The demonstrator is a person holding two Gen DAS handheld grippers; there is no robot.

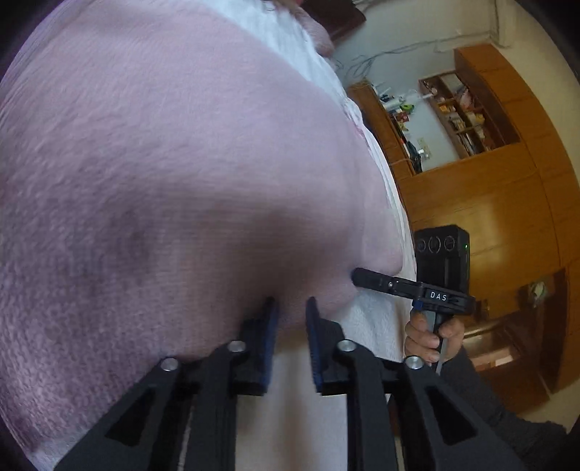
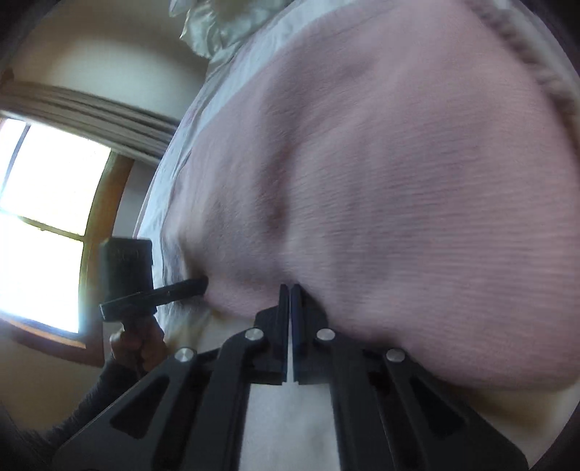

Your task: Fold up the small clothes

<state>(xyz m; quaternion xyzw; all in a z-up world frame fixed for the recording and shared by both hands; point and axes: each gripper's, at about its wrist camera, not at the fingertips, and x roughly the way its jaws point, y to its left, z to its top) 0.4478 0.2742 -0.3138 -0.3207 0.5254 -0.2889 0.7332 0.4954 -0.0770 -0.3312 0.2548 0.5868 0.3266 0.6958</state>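
Note:
A pink knit garment (image 1: 181, 163) (image 2: 398, 181) lies spread on a white sheet (image 1: 366, 326) (image 2: 290, 416) and fills most of both views. Its near edge bulges upward. My left gripper (image 1: 291, 302) is at that edge, its blue-padded fingers apart, with the hem reaching into the gap. The right wrist view shows it side-on, the left gripper (image 2: 201, 282) tip touching the hem. My right gripper (image 2: 290, 288) is shut on the hem a little further along. From the left wrist view, the right gripper (image 1: 357, 277) pokes into the fabric's edge.
A hand (image 1: 427, 337) (image 2: 134, 344) in a dark sleeve holds each tool. Wooden cabinets (image 1: 489, 203) and a cluttered shelf (image 1: 467, 116) stand beyond the bed. A bright window (image 2: 43, 217) is on the other side. Crumpled white cloth (image 2: 217, 29) lies at the far end.

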